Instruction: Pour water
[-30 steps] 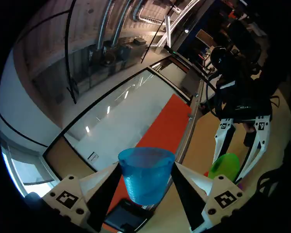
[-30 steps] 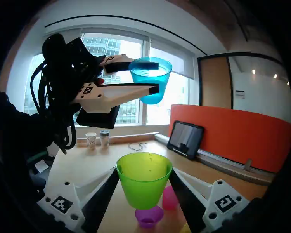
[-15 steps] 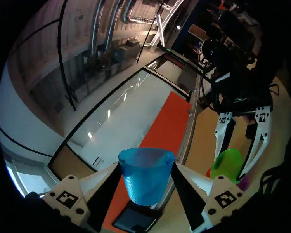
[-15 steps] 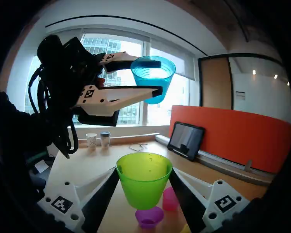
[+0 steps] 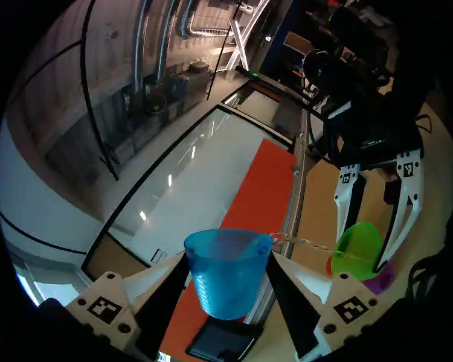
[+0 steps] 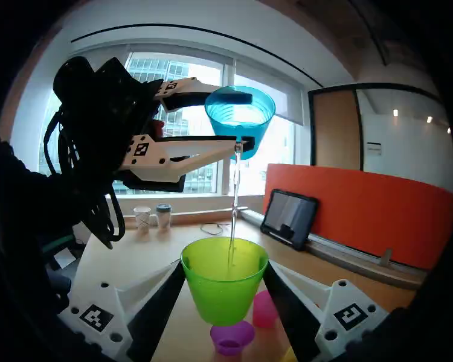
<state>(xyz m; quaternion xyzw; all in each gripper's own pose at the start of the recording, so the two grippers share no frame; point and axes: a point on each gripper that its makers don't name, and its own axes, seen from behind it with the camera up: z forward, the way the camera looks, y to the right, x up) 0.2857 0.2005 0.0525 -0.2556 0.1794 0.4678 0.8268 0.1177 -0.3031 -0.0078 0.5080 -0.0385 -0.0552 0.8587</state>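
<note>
The left tool [image 5: 228,260] is clamped on the blue cup [image 5: 228,286], which is raised and tipped. The right tool [image 6: 224,273] grips the green cup [image 6: 224,292] upright, below the blue one and above the surface [image 6: 130,259]. A thin stream [image 6: 234,199] of water runs from the blue cup's lip into the green cup.

To pour well, the tilt should probably grow slowly and evenly, so the stream stays thin and lands near the middle of the green cup rather than at its rim. The green cup is best held level and steady beneath the lip. A sudden tip could send water over the far edge, onto the small purple cup [image 6: 231,336] and pink cup [image 6: 264,308] below.

The right gripper view gives the whole fall of the stream and where it lands inside the green cup, so aim is best judged there. The left gripper view looks along the blue cup from behind. It shows the point on the rim where the water leaves, with the green cup [image 5: 356,242] seen from above between the right tool's fingers [image 5: 347,205].
</note>
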